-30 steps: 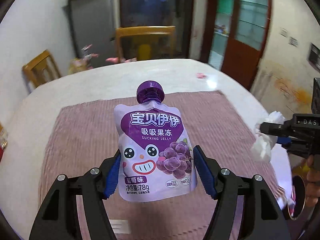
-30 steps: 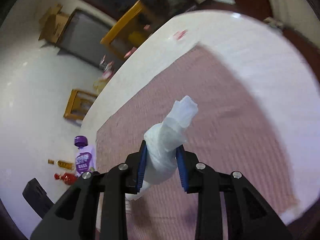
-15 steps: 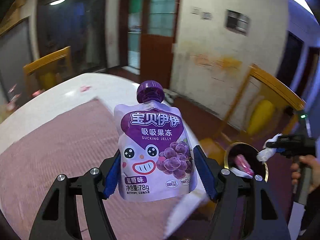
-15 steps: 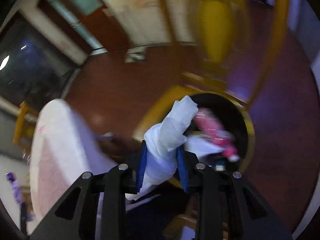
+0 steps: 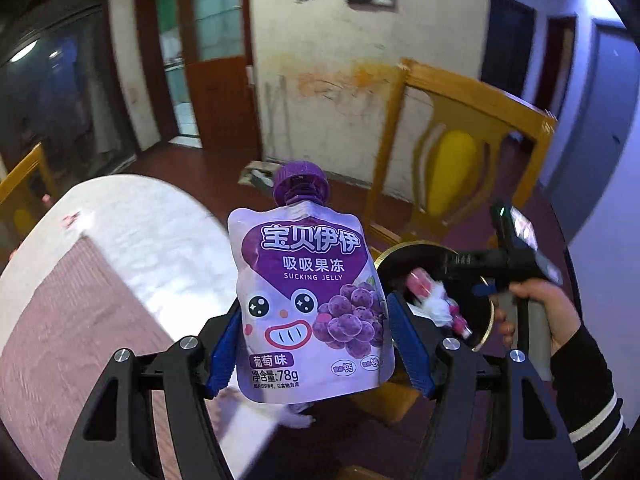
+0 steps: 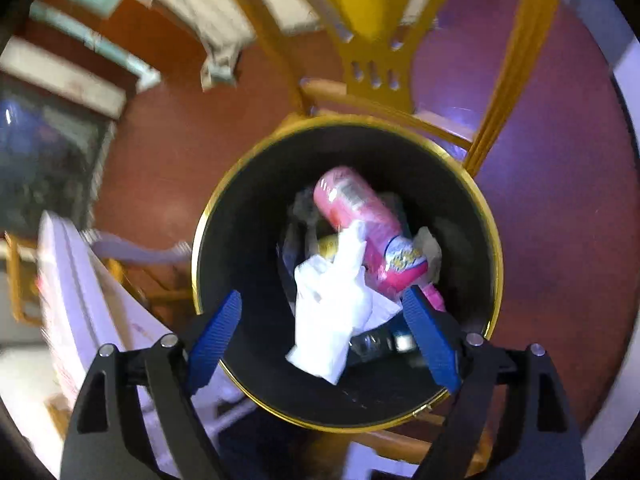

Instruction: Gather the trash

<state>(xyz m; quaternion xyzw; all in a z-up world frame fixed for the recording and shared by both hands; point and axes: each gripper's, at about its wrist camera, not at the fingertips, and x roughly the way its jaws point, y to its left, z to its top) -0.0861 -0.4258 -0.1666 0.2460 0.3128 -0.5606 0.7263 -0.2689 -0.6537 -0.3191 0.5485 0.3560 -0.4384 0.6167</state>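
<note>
My left gripper (image 5: 312, 350) is shut on a purple grape jelly pouch (image 5: 310, 300) with a purple cap, held upright in the air beside the table. My right gripper (image 6: 326, 332) is open above a black trash bin with a gold rim (image 6: 496, 256). A crumpled white tissue (image 6: 332, 304) hangs free between its blue pads, over the bin's mouth. A pink bottle (image 6: 364, 224) and other wrappers lie inside the bin. In the left wrist view the right gripper (image 5: 460, 276) is over the bin (image 5: 484, 320) with the tissue (image 5: 436, 304) below it.
A round white table (image 5: 160, 240) with a pink mat (image 5: 60, 340) is at the left. A yellow wooden chair (image 5: 460, 136) stands behind the bin, also in the right wrist view (image 6: 376, 20). The floor is red-brown.
Both grippers swung from the table toward the bin. My right gripper has opened and let go of the tissue, which now drops into the bin. The left still holds the pouch.
</note>
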